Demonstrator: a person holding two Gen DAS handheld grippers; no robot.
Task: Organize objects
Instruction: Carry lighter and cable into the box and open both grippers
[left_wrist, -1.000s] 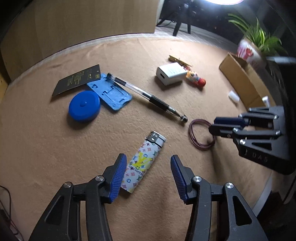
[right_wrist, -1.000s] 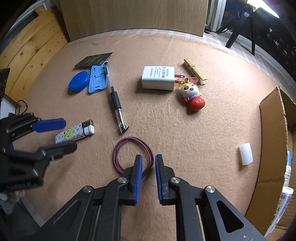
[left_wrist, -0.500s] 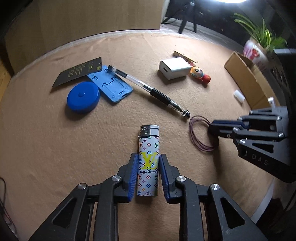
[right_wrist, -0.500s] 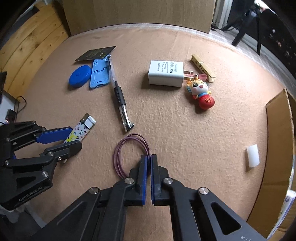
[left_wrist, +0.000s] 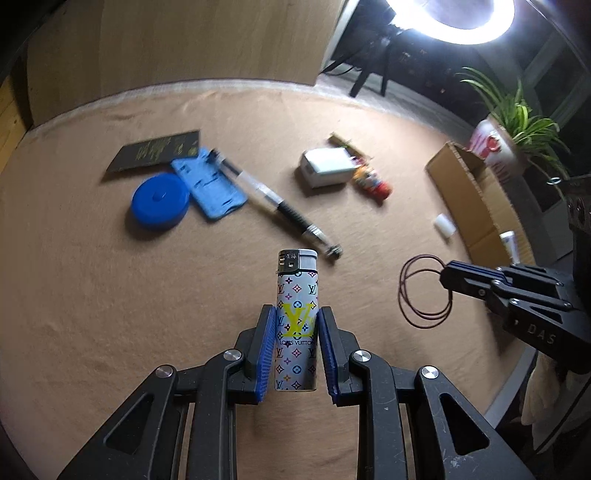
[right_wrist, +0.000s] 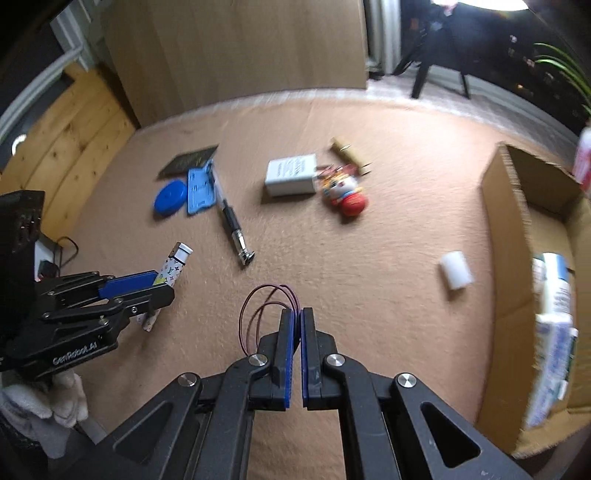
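My left gripper (left_wrist: 296, 325) is shut on a white patterned lighter (left_wrist: 297, 295) and holds it above the tan table; it also shows in the right wrist view (right_wrist: 171, 267). My right gripper (right_wrist: 296, 321) is shut on a purple hair band (right_wrist: 264, 302) that hangs lifted off the table, also seen in the left wrist view (left_wrist: 424, 291). On the table lie a pen (left_wrist: 277, 206), a blue round case (left_wrist: 159, 201), a blue card holder (left_wrist: 212, 184), a black card (left_wrist: 155, 149), a white charger (left_wrist: 325, 168), a doll keychain (left_wrist: 373, 181), a wooden clothespin (right_wrist: 347, 151) and a small white cylinder (right_wrist: 456, 275).
An open cardboard box (right_wrist: 506, 229) stands at the table's right edge with tubes and packs inside (right_wrist: 552, 314). A potted plant (left_wrist: 517, 122) is behind it. A wooden board (right_wrist: 236, 55) stands at the back. A ring light (left_wrist: 461, 18) shines beyond the table.
Both grippers have risen from the table. The left one lifts the lighter it had closed on, the right one lifts the hair band off the surface.
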